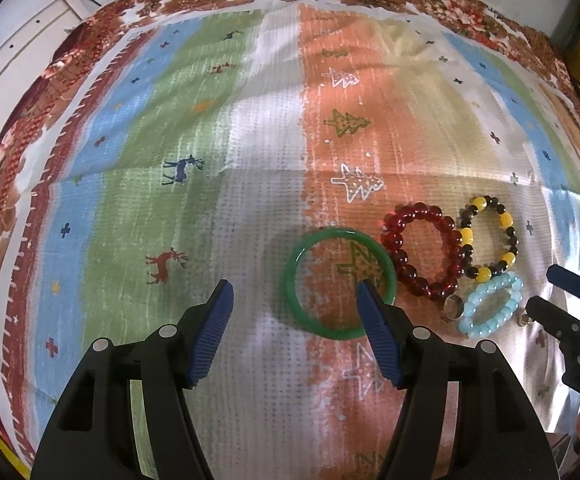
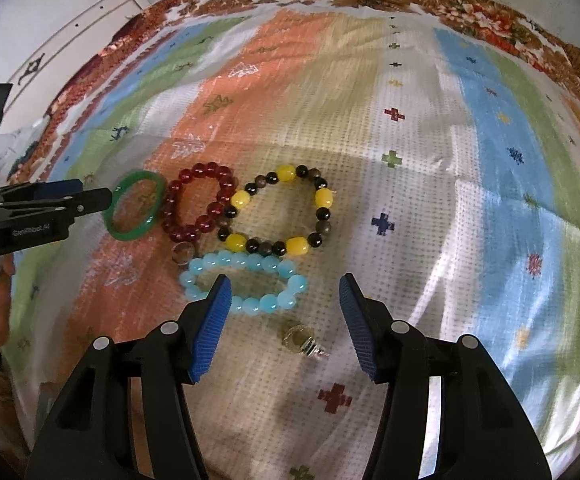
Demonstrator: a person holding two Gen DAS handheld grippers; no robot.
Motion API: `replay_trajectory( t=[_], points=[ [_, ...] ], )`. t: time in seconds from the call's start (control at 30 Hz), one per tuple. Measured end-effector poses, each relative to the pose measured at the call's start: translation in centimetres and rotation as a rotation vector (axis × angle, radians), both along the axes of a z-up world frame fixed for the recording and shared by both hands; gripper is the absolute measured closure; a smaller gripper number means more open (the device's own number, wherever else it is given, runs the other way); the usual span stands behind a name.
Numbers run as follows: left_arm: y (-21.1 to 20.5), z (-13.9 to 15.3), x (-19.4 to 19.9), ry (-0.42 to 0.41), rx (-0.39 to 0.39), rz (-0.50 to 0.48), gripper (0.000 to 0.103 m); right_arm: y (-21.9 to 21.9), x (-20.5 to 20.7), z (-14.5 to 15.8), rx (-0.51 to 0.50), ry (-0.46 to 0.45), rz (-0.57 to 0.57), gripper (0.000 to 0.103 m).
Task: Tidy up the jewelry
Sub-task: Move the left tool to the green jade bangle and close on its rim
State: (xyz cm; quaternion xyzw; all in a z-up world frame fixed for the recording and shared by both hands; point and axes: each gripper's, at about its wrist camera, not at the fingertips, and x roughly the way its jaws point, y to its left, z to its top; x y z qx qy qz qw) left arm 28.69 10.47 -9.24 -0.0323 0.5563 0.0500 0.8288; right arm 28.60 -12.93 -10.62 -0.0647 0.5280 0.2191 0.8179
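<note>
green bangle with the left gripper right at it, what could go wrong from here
1. The left gripper is open with one finger over the green bangle; closing on the smooth rim could make it slip or skid on the cloth.
2. The red bead bracelet lies right beside the bangle, so a push could shift it.
3. A small ring sits between the bracelets and could be knocked.

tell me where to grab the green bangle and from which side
Pinch the near rim of the green bangle, one finger inside the hoop and one outside, coming down from above. It lies flat on the cloth, its far right edge close to the red bead bracelet. The open left gripper already has one finger over the rim.
</note>
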Motion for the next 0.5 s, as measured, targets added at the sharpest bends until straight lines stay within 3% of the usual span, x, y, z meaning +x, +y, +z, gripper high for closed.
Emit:
replay_trajectory(
  t=[0.5],
  points=[
    [0.4,-2.0,1.6,0.043,0.012,-0.001,0.039,0.8,1.2,-2.4,-0.042,0.059,0.018,0.047]
  ],
)
